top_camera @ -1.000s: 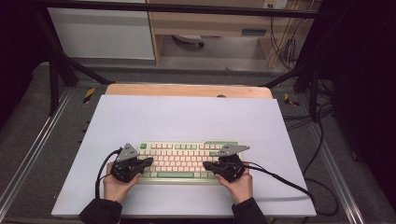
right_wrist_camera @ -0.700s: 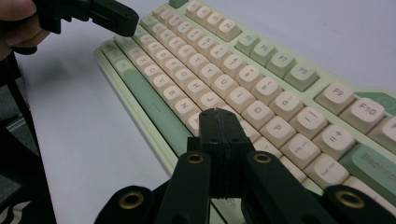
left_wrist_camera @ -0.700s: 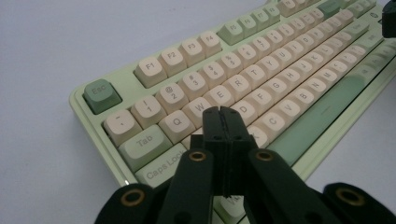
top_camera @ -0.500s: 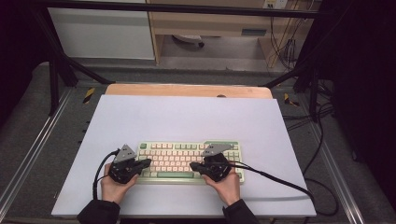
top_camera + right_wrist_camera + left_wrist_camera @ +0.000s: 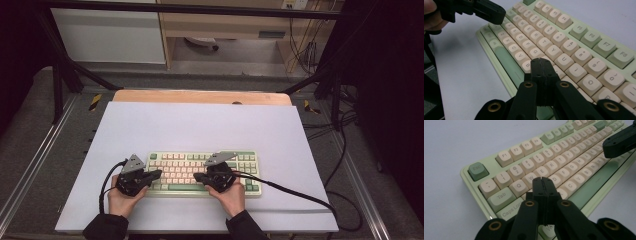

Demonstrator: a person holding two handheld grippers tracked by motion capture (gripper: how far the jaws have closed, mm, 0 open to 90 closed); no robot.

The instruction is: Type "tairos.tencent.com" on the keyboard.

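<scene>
Over the keyboard [image 5: 202,172] both claws, left claw [image 5: 543,181] and right claw [image 5: 541,62], are pinched closed, empty; each hides keys beneath.

One keyboard [image 5: 200,172] lies on one white worktop [image 5: 200,125]. Two grippers are over it: the left gripper [image 5: 157,174] and the right gripper [image 5: 197,177], each carried by one hand, so two hands, the left hand [image 5: 122,200] and the right hand [image 5: 231,197]. Two grey three-cornered plates top the grippers, and two black cables trail from them, one each.
</scene>
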